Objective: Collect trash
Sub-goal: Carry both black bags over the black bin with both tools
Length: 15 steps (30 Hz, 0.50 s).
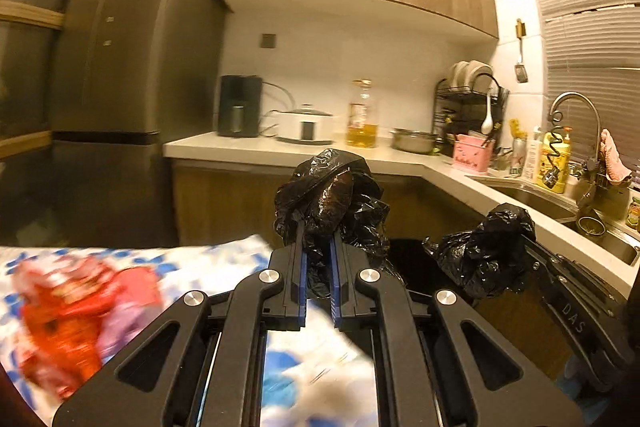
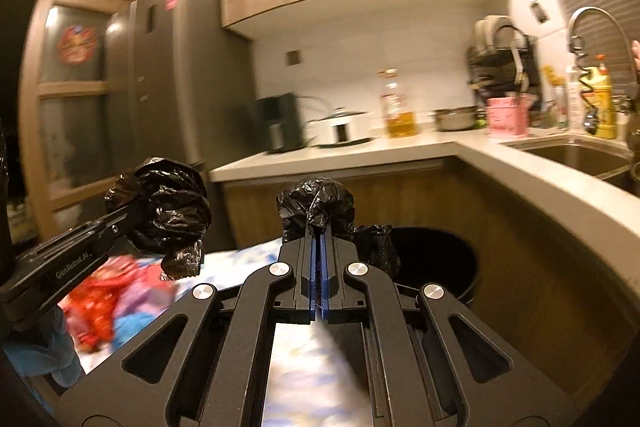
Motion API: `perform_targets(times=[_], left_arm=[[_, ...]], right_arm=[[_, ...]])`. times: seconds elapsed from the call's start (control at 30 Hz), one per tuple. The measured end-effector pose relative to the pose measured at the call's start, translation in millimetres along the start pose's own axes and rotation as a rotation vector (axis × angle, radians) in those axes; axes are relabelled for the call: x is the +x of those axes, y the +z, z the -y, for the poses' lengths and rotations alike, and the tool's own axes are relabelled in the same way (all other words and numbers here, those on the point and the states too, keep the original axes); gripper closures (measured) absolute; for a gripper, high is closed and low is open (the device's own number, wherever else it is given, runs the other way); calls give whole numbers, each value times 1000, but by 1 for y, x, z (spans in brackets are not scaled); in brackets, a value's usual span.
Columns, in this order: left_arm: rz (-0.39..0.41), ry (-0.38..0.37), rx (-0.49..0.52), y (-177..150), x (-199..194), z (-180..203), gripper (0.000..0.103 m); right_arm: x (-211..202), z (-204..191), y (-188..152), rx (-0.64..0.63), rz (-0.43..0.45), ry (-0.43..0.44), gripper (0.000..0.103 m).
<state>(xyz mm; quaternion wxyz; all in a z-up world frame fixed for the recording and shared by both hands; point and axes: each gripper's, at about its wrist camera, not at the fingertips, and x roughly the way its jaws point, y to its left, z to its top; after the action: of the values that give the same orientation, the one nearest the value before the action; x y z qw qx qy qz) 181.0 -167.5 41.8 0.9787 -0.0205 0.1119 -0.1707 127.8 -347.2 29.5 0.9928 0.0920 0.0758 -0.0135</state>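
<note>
Two grippers each held a bunch of black bag plastic, so the lifting step seemed well under way. The left gripper (image 1: 318, 247) was clenched on one gathered edge of the bag (image 1: 332, 195), with crumpled film standing up above its blue pads. The right gripper (image 2: 319, 227) was closed tight on another edge of the same plastic. Both handfuls were raised in the air, above a black bin (image 2: 436, 259) that stood on the floor against the wooden cabinet (image 2: 540, 267). The body of the bag was hidden under the grippers, so I could not tell how full it was or if it was already free of the bin. Below, a blurred patterned sheet with red and blue wrappers (image 1: 68, 311) was visible; it possibly was trash not yet collected. As I judged, tying the bag and carrying it away were left to do.
</note>
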Motion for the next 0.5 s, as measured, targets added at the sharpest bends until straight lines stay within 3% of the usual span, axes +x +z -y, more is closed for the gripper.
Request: perform_targets(times=[0.27, 0.5], left_arm=[[-22, -82, -6, 1, 62, 45, 94], [-59, -127, -1, -8, 100, 64, 94]], right_arm=[[38, 59, 11, 62, -3, -85, 101], [54, 80, 10, 70, -9, -107, 101]])
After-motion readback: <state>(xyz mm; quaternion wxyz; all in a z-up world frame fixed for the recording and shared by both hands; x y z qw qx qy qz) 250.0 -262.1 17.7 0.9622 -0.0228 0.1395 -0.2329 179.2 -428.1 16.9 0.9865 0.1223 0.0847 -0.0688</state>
